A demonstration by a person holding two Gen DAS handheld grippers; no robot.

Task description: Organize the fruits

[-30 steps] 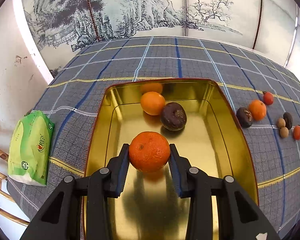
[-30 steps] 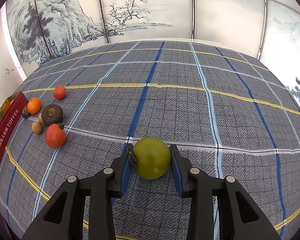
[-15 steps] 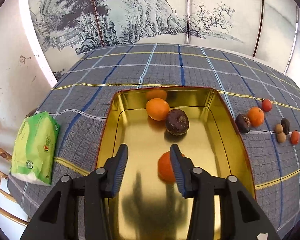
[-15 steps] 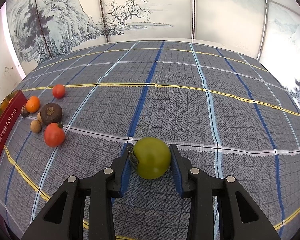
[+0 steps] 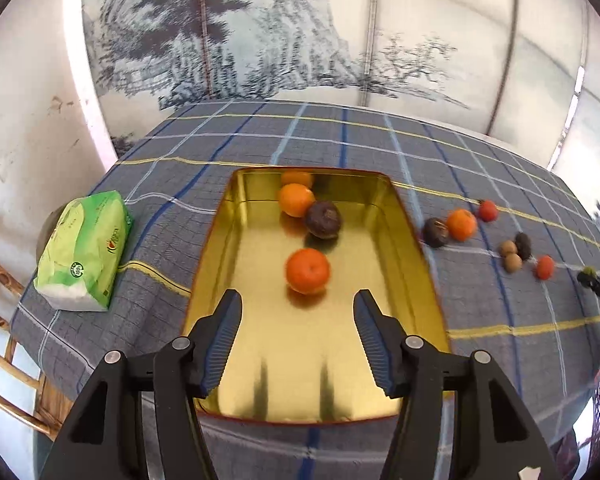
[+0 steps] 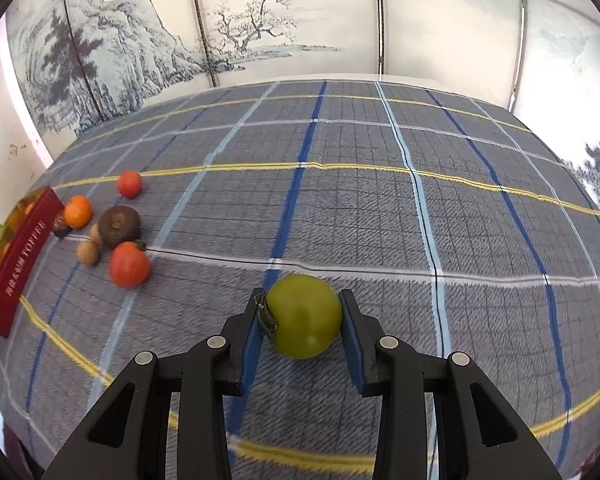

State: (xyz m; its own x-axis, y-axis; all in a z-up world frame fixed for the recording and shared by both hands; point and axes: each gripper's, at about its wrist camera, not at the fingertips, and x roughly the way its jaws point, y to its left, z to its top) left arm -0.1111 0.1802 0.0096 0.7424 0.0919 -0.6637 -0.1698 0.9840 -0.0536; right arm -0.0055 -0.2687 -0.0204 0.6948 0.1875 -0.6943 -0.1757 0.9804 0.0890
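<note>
Left gripper: my left gripper hangs over the near end of the tray at lower centre of the left wrist view; its jaws are opening and nothing sits between the blue ribbed pads.

Right gripper: my right gripper is clamped on the round green fruit at lower centre of the right wrist view, both pads against its sides, its stem at the left pad.

Tray: the shiny gold rectangular metal tray with a red rim fills the middle of the left wrist view, resting on the grey checked tablecloth.

Fruit in tray: a round orange tangerine lies free on the tray floor just ahead of my open jaws; toward the far end a second orange touches a dark brown round fruit.

Fruit on cloth: right of the tray I see a loose cluster, well apart from the green fruit: a dark fruit touching an orange one, a small red fruit, two small tan nuts, and another red fruit.

Left edge: a green plastic tissue pack lies on the cloth left of the tray.
</note>
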